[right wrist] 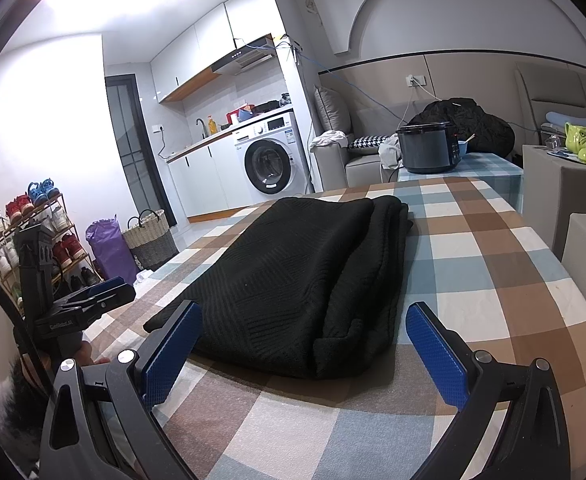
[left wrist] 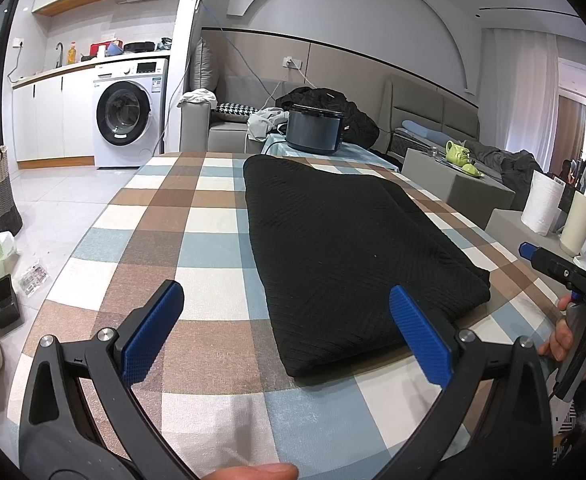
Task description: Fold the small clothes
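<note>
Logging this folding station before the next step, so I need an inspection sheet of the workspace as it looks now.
Surface: checked tablecloth, flat.
Job's things: black knit garment, folded lengthwise, lying on the cloth.
Clutter: dark cooker on the far table; nothing else seen on the checked cloth.
Grippers: left tongs open, at the garment's near edge; right tongs open, at its near end; neither grips it.
Cables: blue cable along the wall.
Surroundings: washing machine, woven basket, shoe rack.
</note>
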Demonstrator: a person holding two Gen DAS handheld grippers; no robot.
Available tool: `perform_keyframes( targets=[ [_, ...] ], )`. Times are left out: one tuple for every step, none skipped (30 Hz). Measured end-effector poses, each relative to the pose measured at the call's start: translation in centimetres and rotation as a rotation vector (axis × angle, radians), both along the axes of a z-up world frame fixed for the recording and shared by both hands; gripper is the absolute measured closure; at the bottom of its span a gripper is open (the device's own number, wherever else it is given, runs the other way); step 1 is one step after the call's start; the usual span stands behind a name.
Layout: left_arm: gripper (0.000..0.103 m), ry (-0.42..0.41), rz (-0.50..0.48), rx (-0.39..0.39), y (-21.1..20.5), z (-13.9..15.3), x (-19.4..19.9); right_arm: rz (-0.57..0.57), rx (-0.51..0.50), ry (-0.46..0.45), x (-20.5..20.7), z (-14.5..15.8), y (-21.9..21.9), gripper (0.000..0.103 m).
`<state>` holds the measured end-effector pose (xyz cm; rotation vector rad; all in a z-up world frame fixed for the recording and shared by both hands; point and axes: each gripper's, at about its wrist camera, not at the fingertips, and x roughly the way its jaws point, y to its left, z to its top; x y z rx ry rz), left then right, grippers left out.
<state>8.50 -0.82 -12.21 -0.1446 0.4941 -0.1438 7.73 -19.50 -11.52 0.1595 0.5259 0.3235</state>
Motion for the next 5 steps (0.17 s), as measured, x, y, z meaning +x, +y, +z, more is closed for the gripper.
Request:
perform_keyframes(
  targets=[
    [0.001,-0.001,-0.001,0.001,-0.02,0.06,0.04,0.002,-0.001,0.000,0.03,-0.02,0.03,0.000],
    [0.001,0.000,-0.002,0.000,-0.02,0.06,0.04,0.004,-0.001,0.001,-0.01,-0.04,0.05,0.000],
    [0.001,-0.002,-0.004,-0.001,0.00,0.05,0.04,0.007,-0.001,0.002,-0.01,-0.06,0.07,0.000],
    [0.001,-0.002,-0.004,0.000,0.01,0.09,0.07,0.009,-0.002,0.003,-0.06,-0.09,0.09,0.000],
    [0.001,-0.001,-0.004,0.000,0.01,0.08,0.07,0.010,-0.003,0.003,-0.04,-0.09,0.11,0.000]
  ],
)
